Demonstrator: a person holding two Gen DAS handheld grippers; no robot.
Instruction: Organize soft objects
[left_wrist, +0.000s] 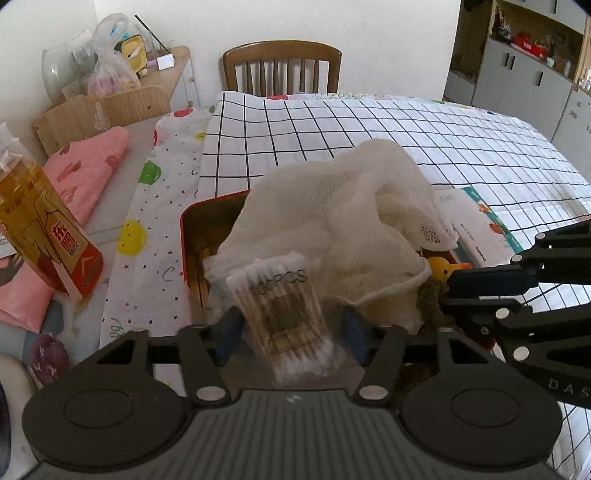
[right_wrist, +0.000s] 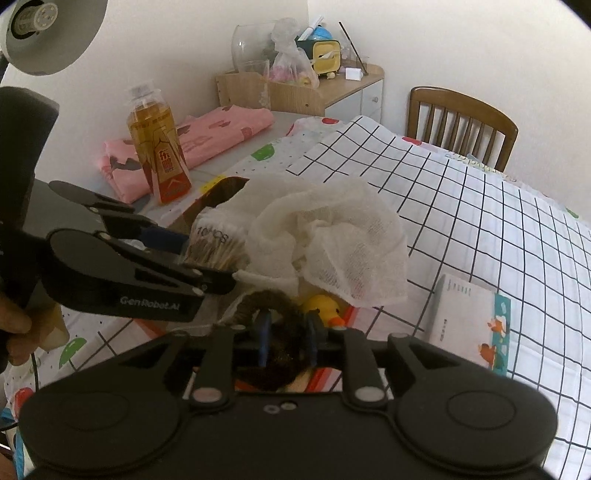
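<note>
Left gripper (left_wrist: 288, 328) of mine looks clamped on the cotton swab pack (left_wrist: 282, 295), long axis pointing far toward the red box (left_wrist: 192, 229) just ahead, while right gripper (right_wrist: 288, 341) pinches the brown scrunchie (right_wrist: 273, 306) near the white cloth (right_wrist: 332, 236).

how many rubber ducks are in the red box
1. A yellow rubber duck sits at the box's near edge, just under the white gauze cloth and beside the brown scrunchie. The cloth covers much of the red box, so more may be hidden.
</note>
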